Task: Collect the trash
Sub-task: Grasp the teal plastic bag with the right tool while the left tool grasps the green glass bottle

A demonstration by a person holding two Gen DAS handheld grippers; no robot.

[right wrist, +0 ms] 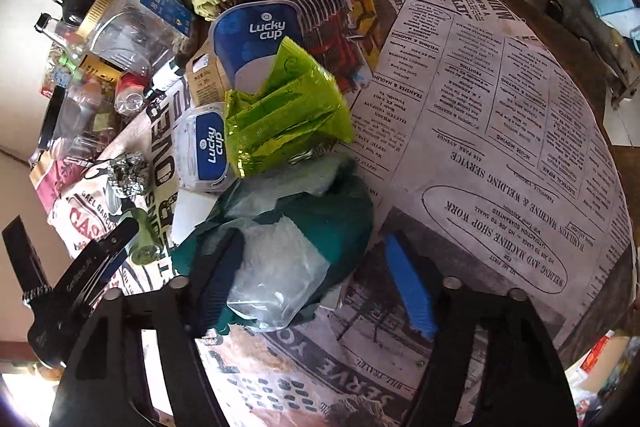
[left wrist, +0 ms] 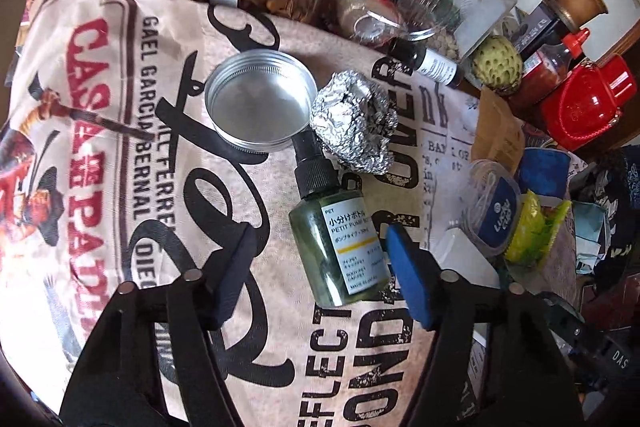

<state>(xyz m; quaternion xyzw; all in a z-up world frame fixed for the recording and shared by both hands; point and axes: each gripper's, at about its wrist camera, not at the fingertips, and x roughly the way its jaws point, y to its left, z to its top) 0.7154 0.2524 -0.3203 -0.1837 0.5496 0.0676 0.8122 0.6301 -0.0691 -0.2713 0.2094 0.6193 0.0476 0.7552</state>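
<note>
In the left wrist view a small green spray bottle (left wrist: 339, 243) with a black pump lies on the printed cloth between the open fingers of my left gripper (left wrist: 320, 275). A crumpled foil ball (left wrist: 354, 121) and an empty metal tin lid (left wrist: 260, 105) lie just beyond it. In the right wrist view my right gripper (right wrist: 316, 283) is open around a pile of dark green and clear plastic bags (right wrist: 288, 239). A yellow-green wrapper (right wrist: 286, 115) and two Lucky Cup containers (right wrist: 204, 147) lie behind the pile. The left gripper (right wrist: 96, 263) shows at the left.
Jars, bottles and a green custard apple (left wrist: 498, 63) crowd the back of the table. A red container (left wrist: 588, 103) stands at the right. In the right wrist view the table edge (right wrist: 592, 131) curves along the right, with newspaper-print cloth (right wrist: 500, 131) before it.
</note>
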